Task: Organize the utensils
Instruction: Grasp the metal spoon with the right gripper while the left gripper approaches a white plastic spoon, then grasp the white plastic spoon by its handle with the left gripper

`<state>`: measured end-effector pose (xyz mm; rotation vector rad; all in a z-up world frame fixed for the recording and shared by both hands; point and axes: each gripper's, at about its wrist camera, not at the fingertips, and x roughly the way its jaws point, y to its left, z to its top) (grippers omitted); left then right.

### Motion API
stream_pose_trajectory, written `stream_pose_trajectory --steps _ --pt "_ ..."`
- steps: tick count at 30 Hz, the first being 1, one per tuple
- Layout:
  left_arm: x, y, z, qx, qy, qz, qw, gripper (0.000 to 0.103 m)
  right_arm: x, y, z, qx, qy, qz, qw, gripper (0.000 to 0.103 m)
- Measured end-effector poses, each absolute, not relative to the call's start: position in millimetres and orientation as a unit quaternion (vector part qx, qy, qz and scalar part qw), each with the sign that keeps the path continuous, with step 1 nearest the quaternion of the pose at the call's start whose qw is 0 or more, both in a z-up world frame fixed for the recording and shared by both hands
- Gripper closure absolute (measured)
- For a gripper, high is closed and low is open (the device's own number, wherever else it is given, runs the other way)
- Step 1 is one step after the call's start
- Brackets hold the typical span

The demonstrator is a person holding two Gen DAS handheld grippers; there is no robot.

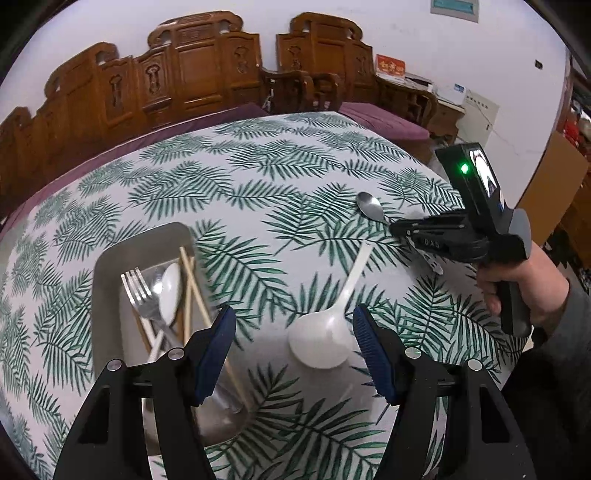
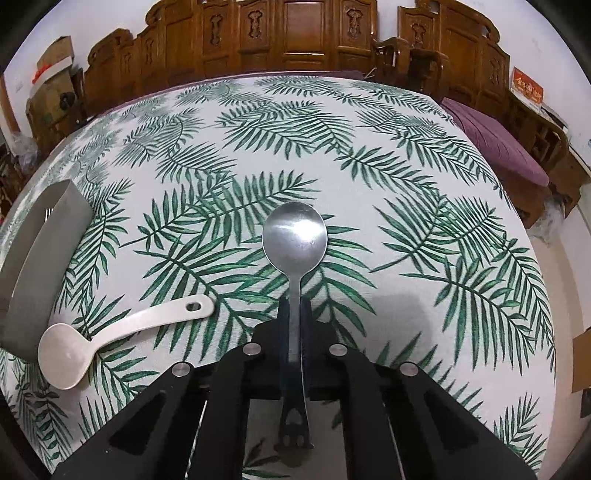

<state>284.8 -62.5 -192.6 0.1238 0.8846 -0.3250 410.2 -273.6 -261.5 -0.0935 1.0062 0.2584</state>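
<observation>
Left gripper (image 1: 293,334) hangs with its fingers apart over the white spoon (image 1: 325,332), whose long handle points away toward the right gripper (image 1: 400,230). Beside it, the gray tray (image 1: 107,266) holds a fork (image 1: 142,295) and chopsticks (image 1: 192,280).

Right gripper (image 2: 293,310) is clamped on the shiny metal spoon (image 2: 295,236); its smooth round bowl points straight ahead over the leafy tablecloth (image 2: 406,184).

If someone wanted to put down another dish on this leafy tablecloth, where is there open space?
The far half of the tablecloth, beyond the metal spoon held by the right gripper, lies bare up to the carved wooden bench. It is crowded nearer: the grey tray of cutlery, with the white ceramic spoon beside it.
</observation>
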Motion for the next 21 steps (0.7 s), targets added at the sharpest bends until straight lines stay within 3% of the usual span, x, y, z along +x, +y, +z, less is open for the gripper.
stream_pose_trajectory --steps 14,18,20,21 --pt "326 -107 -222 0.091 0.476 -0.184 0.855 0.043 403 -267 -257 -0.04 0.47 0.173 0.865 0.096" --pt "337 -120 -235 0.101 0.493 -0.196 0.842 0.055 401 -267 -259 -0.039 0.473 0.179 0.862 0.096" --pt "339 -123 -239 0.104 0.5 -0.203 0.835 0.071 401 -268 -259 -0.036 0.473 0.18 0.862 0.096" --pt "340 -124 -242 0.106 0.505 -0.204 0.832 0.072 402 -269 -259 -0.033 0.472 0.181 0.862 0.096"
